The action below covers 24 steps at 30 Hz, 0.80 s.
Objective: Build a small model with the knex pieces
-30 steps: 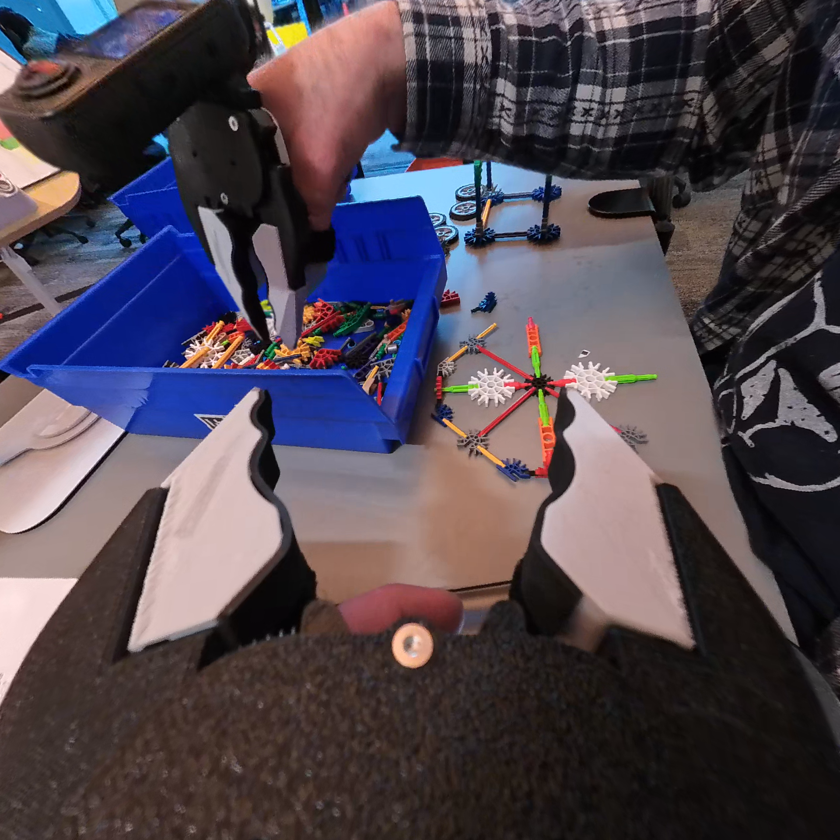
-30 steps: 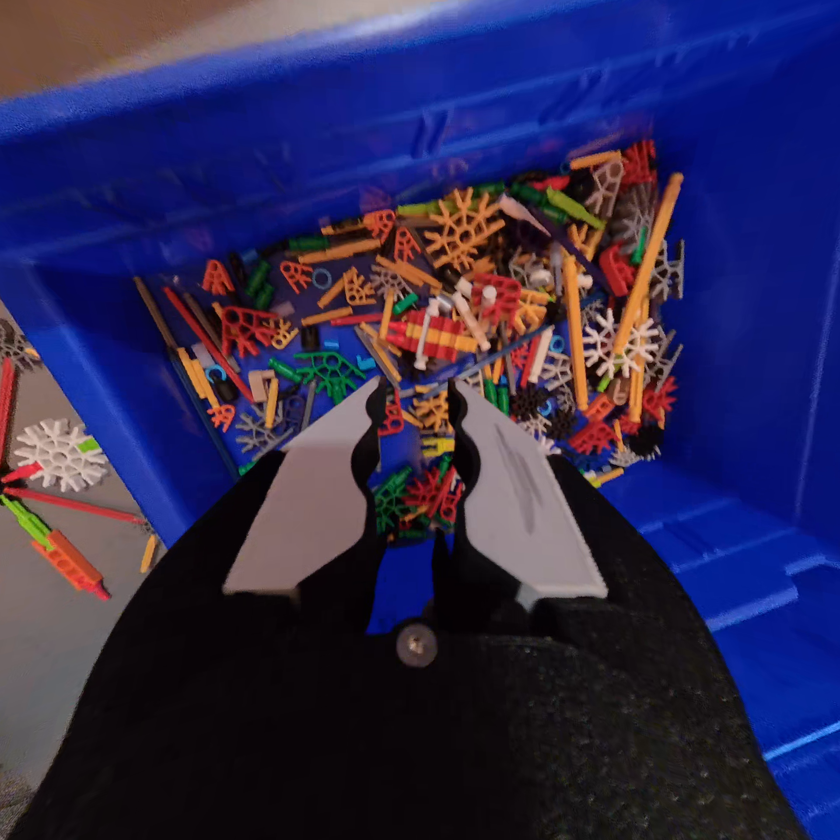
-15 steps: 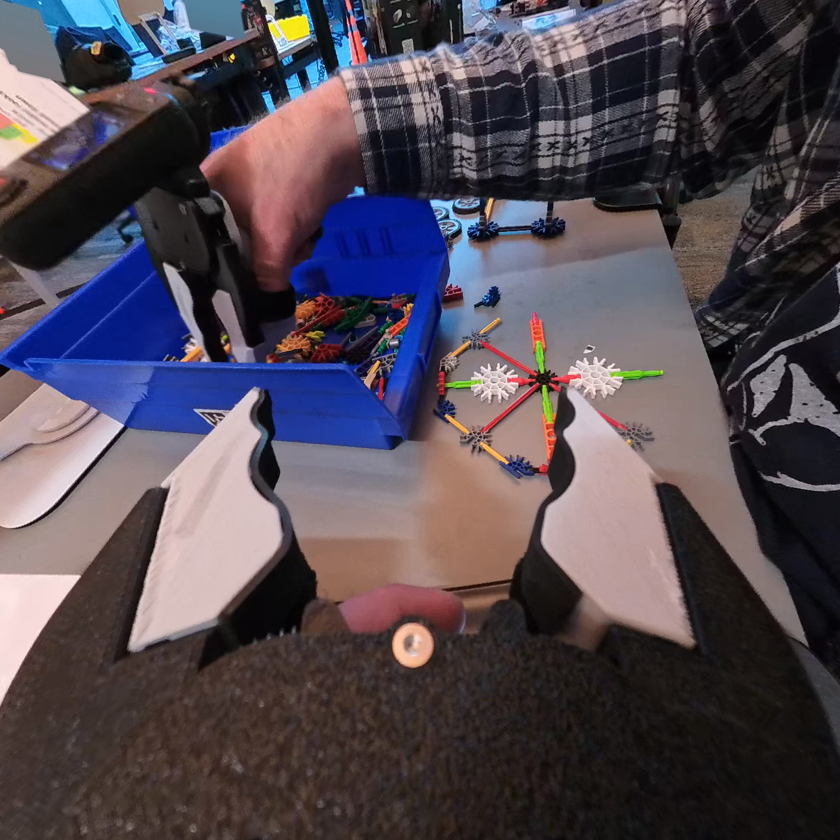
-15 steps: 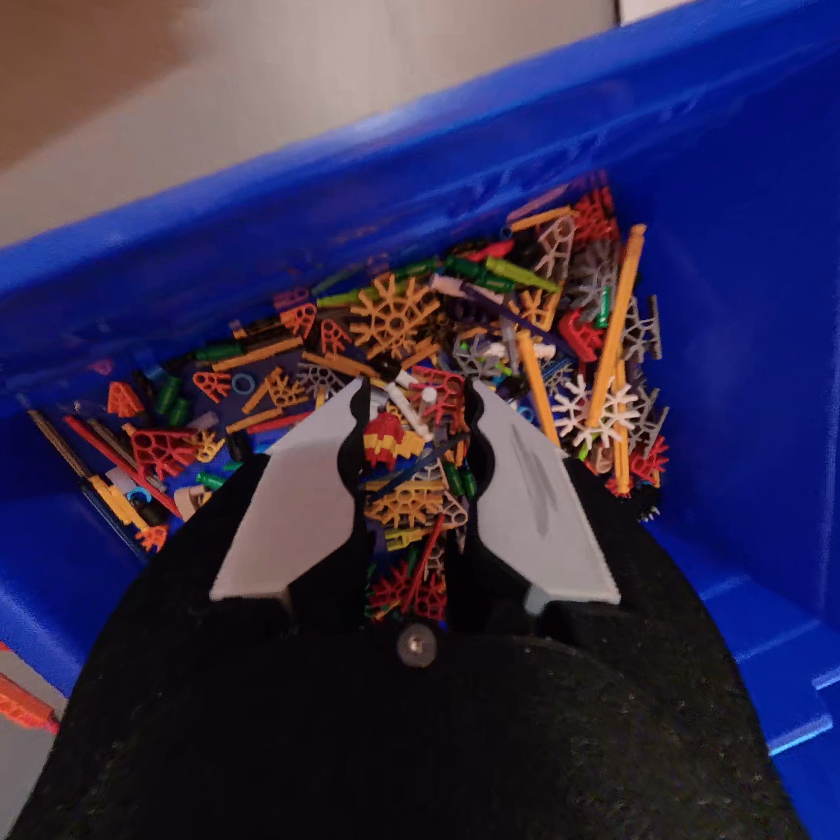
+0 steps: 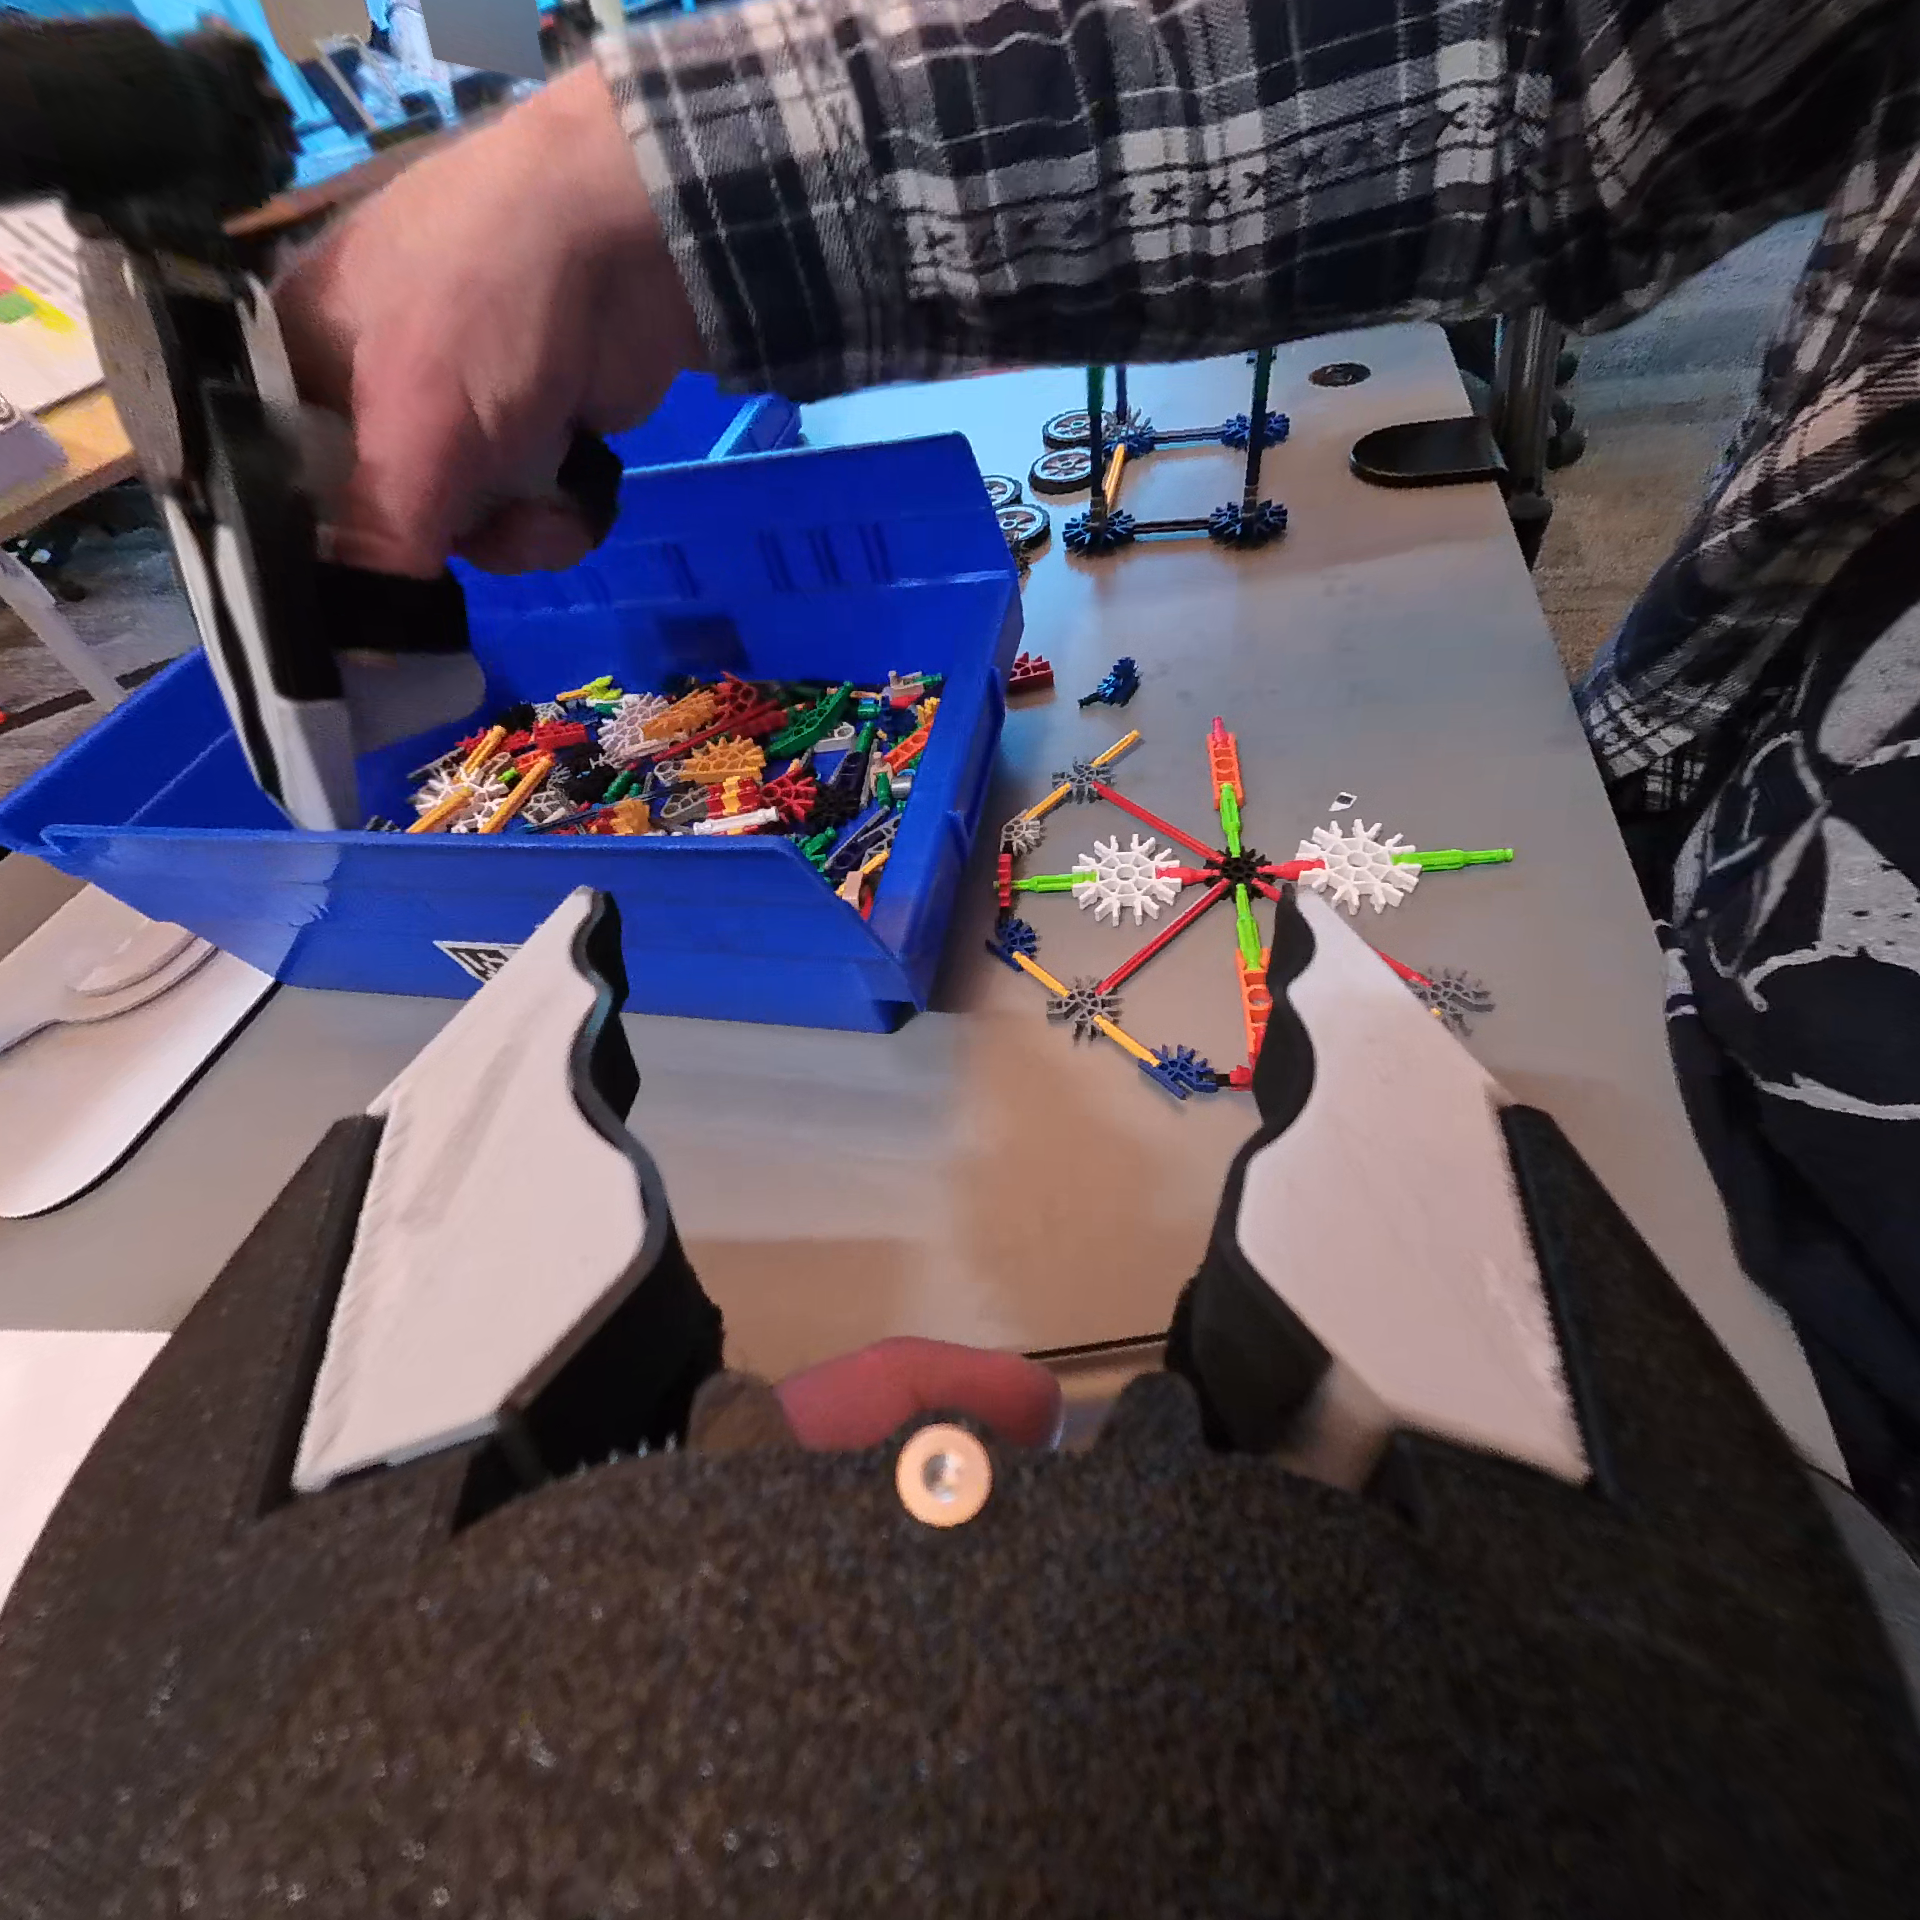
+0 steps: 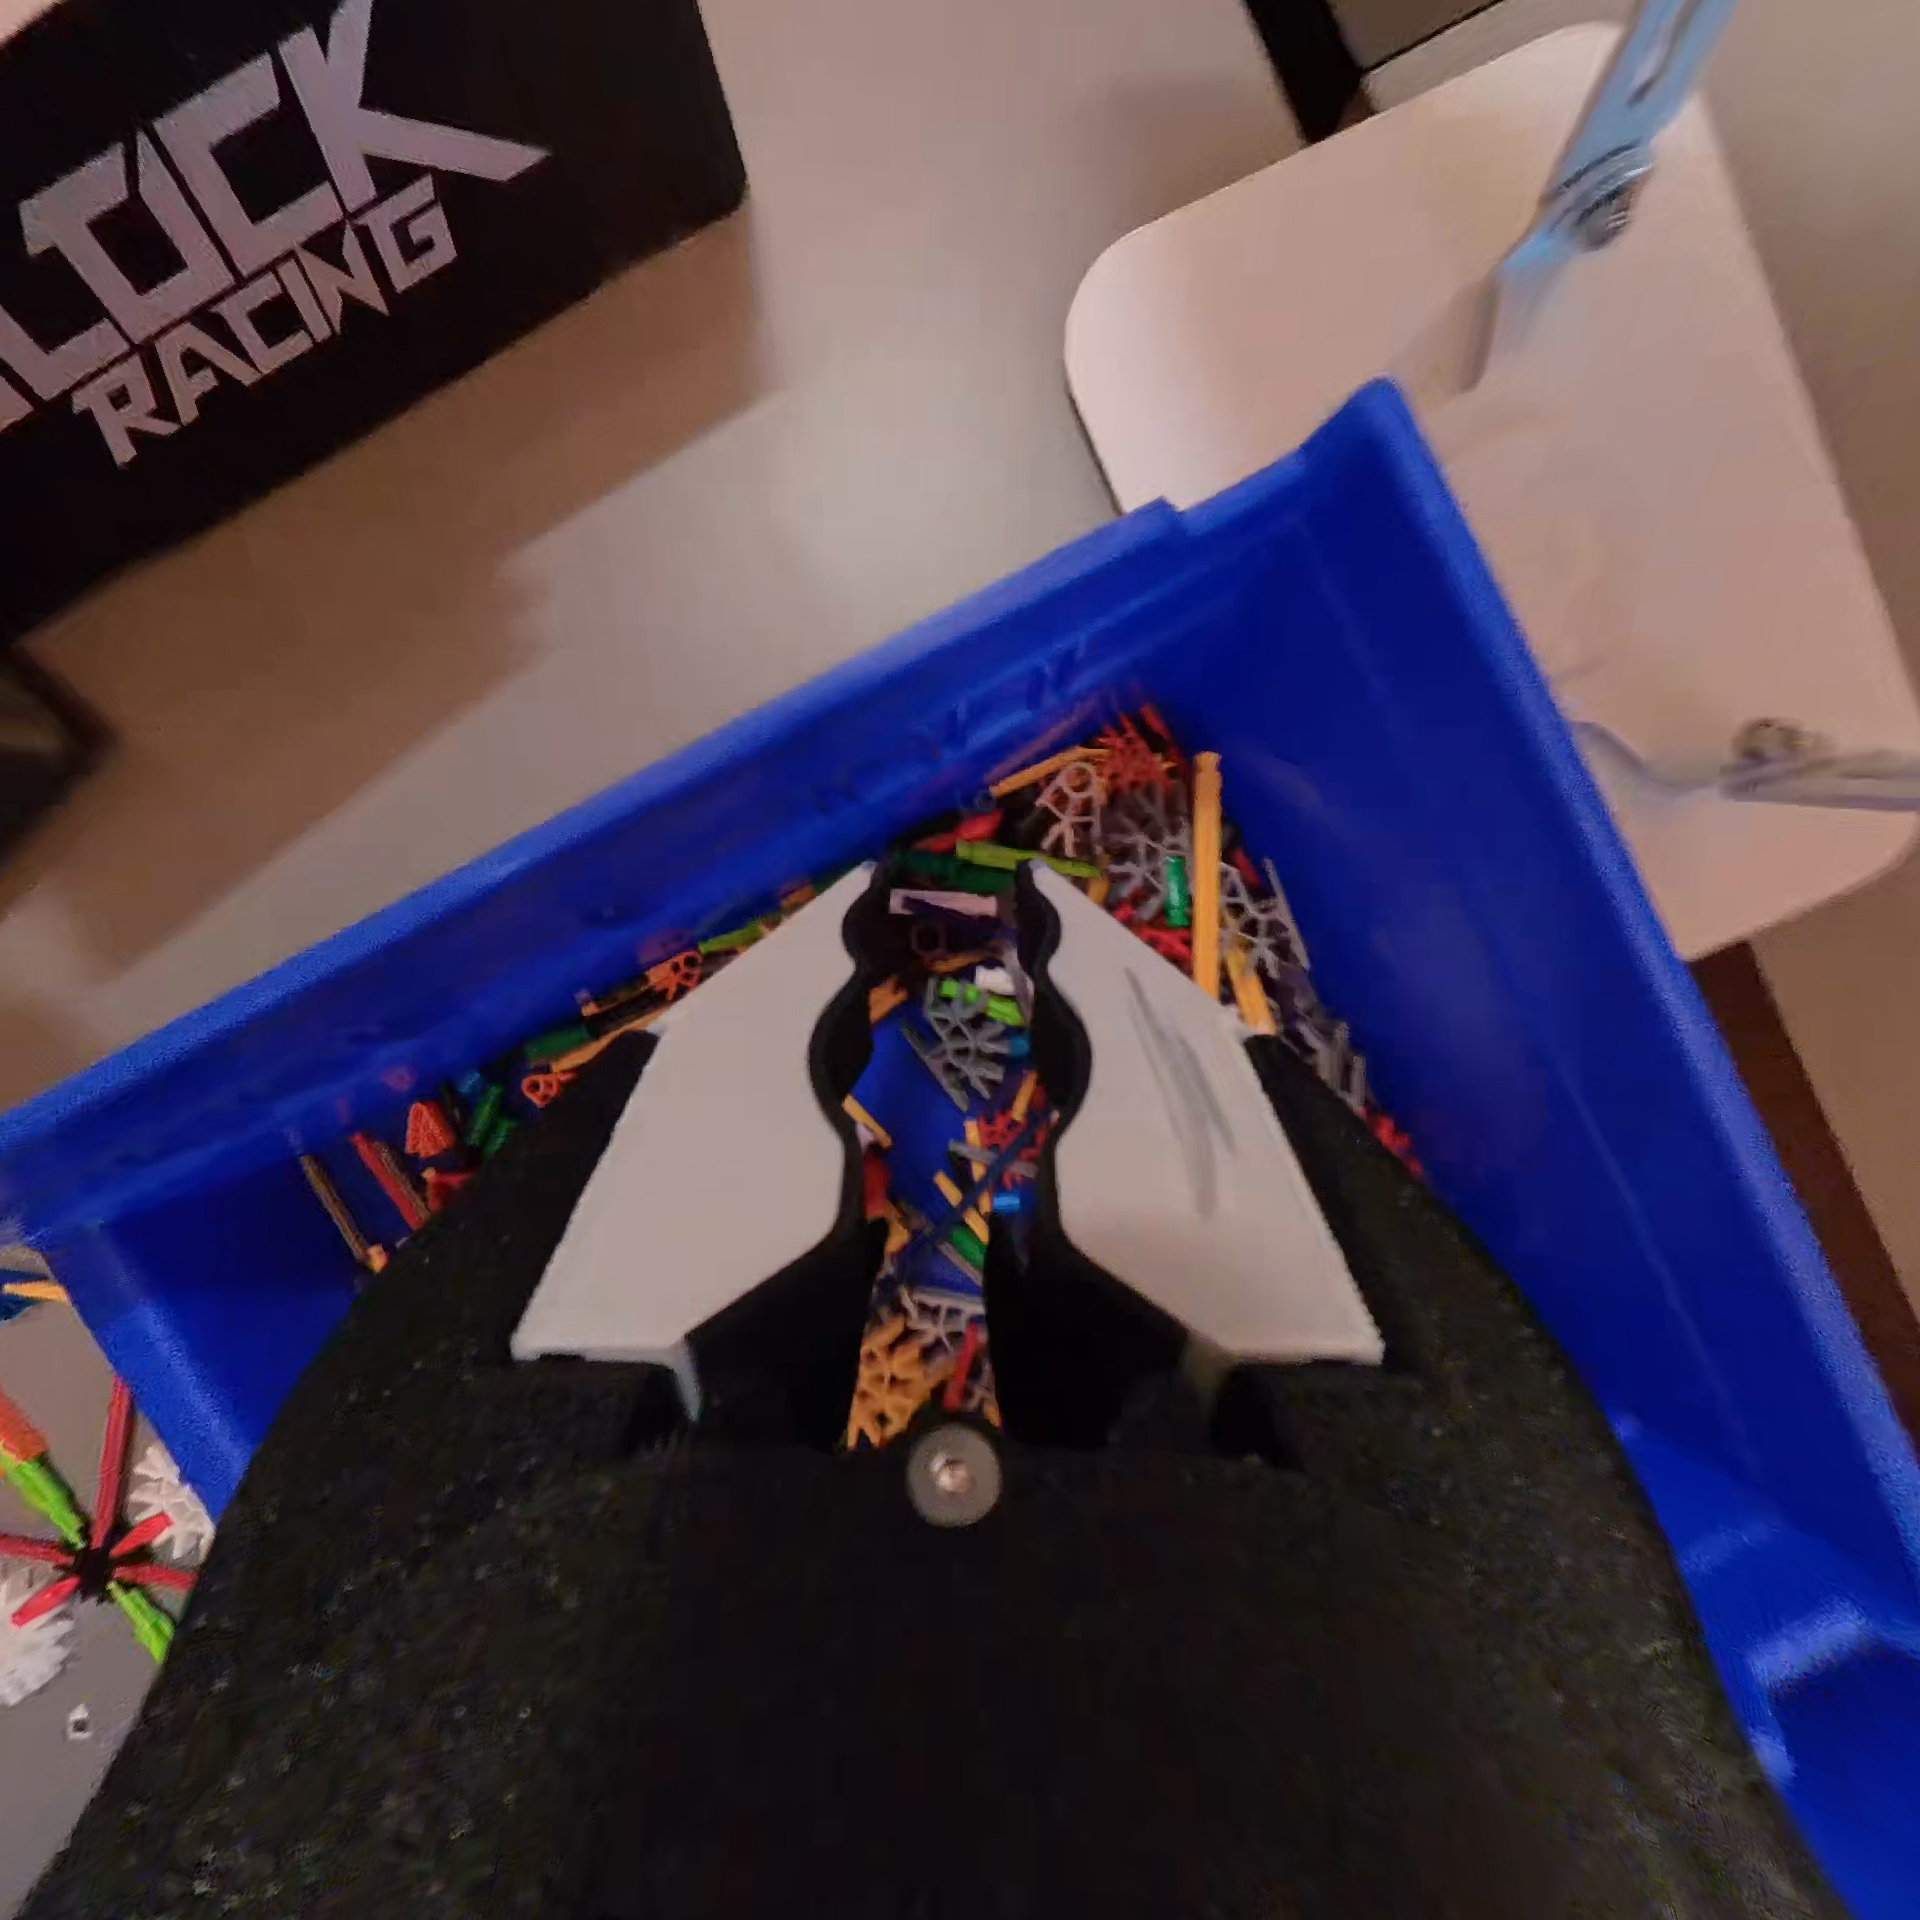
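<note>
Your right gripper [image 6: 951,883] has slid from the middle of the blue bin [image 5: 665,914] toward its far end since a second ago, and it now sits tilted over the heap of small coloured building pieces [image 5: 686,758] there. Its jaws stand a narrow gap apart with nothing clamped between them; loose grey, green and yellow pieces [image 6: 977,1029] show through the gap. In the left wrist view your right hand [image 5: 478,343] grips that tool above the bin's left end, blurred by motion.

Your left gripper [image 5: 940,914] hovers above the near edge of the grey bench [image 5: 935,1174], jaws spread wide and holding nothing. The bin lies just beyond it, toward the bench's left side. Just right of the bin a flat wheel of rods with two white snowflake connectors [image 5: 1236,873] lies on the bench, close to your left gripper's right finger [image 5: 1371,1174]. A blue-and-black frame with small wheels [image 5: 1153,478] stands toward the far edge
</note>
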{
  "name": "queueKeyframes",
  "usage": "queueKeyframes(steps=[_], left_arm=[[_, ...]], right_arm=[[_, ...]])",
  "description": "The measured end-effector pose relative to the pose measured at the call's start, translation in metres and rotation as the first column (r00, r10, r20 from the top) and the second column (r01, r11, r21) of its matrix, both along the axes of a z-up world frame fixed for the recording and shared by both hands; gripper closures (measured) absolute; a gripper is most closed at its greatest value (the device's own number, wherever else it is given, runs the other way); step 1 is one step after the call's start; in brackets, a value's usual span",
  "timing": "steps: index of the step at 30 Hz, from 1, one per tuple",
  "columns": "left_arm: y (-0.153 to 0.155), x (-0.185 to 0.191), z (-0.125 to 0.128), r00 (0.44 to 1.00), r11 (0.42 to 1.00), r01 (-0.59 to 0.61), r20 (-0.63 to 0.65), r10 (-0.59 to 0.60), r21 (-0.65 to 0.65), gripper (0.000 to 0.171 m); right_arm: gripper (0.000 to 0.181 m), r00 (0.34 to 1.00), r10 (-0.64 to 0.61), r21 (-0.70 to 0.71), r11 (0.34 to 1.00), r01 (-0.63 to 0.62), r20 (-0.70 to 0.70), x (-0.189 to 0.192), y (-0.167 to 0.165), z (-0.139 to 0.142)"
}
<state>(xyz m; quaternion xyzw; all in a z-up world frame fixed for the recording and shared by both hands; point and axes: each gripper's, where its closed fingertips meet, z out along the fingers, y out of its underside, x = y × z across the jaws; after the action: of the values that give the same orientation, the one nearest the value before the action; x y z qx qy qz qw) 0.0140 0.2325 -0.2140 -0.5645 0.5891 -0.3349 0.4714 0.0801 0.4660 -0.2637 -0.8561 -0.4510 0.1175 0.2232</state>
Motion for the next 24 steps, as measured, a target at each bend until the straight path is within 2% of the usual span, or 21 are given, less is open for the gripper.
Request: queueKeyframes(steps=[2, 6, 11, 14, 19, 22, 24], left_arm=[[0.000, -0.001, 0.001, 1.000, 1.000, -0.003, 0.003, 0.003, 0.006, 0.051], [0.000, -0.002, 0.003, 1.000, 1.000, -0.007, 0.009, 0.007, 0.016, 0.051], [-0.001, -0.003, 0.007, 1.000, 1.000, -0.004, 0.025, 0.004, 0.017, 0.051], [-0.001, -0.003, 0.007, 1.000, 1.000, -0.005, 0.025, 0.004, 0.019, 0.051], [0.000, -0.003, 0.005, 1.000, 1.000, -0.002, 0.024, 0.002, 0.013, 0.050], [0.001, -0.003, 0.004, 1.000, 1.000, -0.002, 0.019, 0.002, 0.012, 0.050], [0.000, -0.003, 0.004, 1.000, 1.000, -0.002, 0.019, 0.001, 0.013, 0.050]], right_arm=[[0.145, 1.000, 0.015, -0.037, 0.999, -0.015, 0.006, -0.007, 0.001, -0.015], [0.131, 0.995, 0.031, 0.059, 0.998, -0.037, 0.095, -0.002, 0.023, -0.038], [0.138, 0.980, 0.159, 0.151, 0.973, -0.176, 0.118, -0.006, 0.034, -0.042], [0.134, 0.966, 0.217, 0.103, 0.967, -0.232, 0.139, -0.006, 0.034, -0.054], [0.137, 0.965, 0.241, 0.059, 0.967, -0.248, 0.102, -0.006, 0.036, -0.056], [0.155, 0.951, 0.290, -0.036, 0.957, -0.288, 0.110, -0.001, 0.022, -0.054], [0.155, 0.928, 0.332, -0.108, 0.942, -0.317, 0.171, 0.012, 0.009, -0.054]])
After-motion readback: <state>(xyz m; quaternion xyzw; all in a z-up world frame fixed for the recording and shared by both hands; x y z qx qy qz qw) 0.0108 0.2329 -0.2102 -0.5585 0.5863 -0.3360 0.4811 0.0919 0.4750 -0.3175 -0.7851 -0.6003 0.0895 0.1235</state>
